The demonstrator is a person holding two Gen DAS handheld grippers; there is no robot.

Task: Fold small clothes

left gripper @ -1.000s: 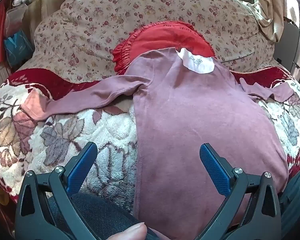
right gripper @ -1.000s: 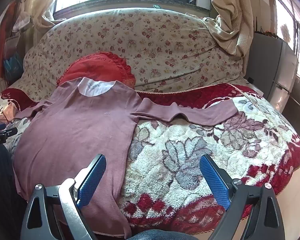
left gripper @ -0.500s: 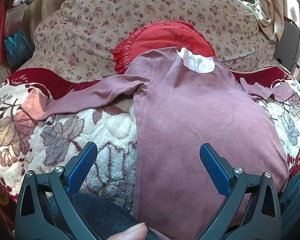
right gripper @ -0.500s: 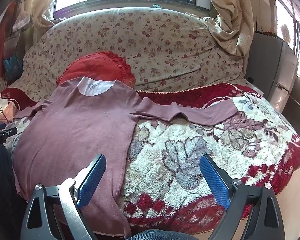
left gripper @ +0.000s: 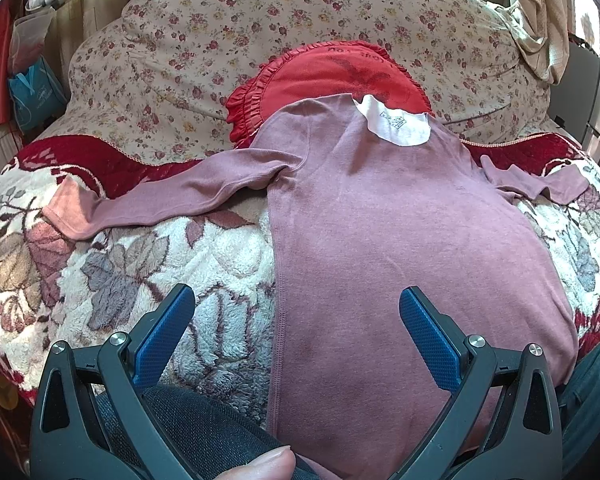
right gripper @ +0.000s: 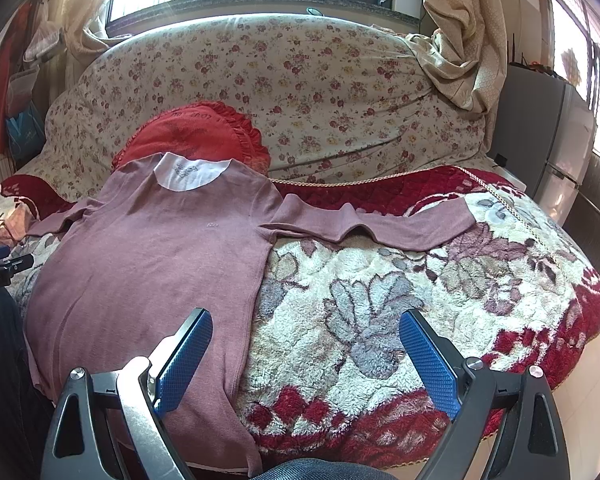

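Observation:
A mauve long-sleeved shirt [left gripper: 400, 240] lies flat on a sofa seat, collar with a white lining [left gripper: 396, 128] at the far side, both sleeves spread out sideways. It also shows in the right wrist view [right gripper: 148, 272]. My left gripper [left gripper: 296, 332] is open and empty, held above the shirt's left side seam near the hem. My right gripper [right gripper: 306, 348] is open and empty, above the shirt's right side seam near the hem. The left sleeve [left gripper: 172, 200] and right sleeve [right gripper: 376, 224] lie on the blanket.
A fluffy floral blanket [right gripper: 380, 312] covers the seat. A red frilled cushion [left gripper: 332, 76] leans on the floral sofa back [right gripper: 300, 80] behind the collar. A grey fridge [right gripper: 540, 140] stands at right. A blue bag [left gripper: 32, 96] hangs at left. The person's knees are below the grippers.
Both grippers have stayed open and almost still; the view has shifted very slightly. The shirt has not moved.

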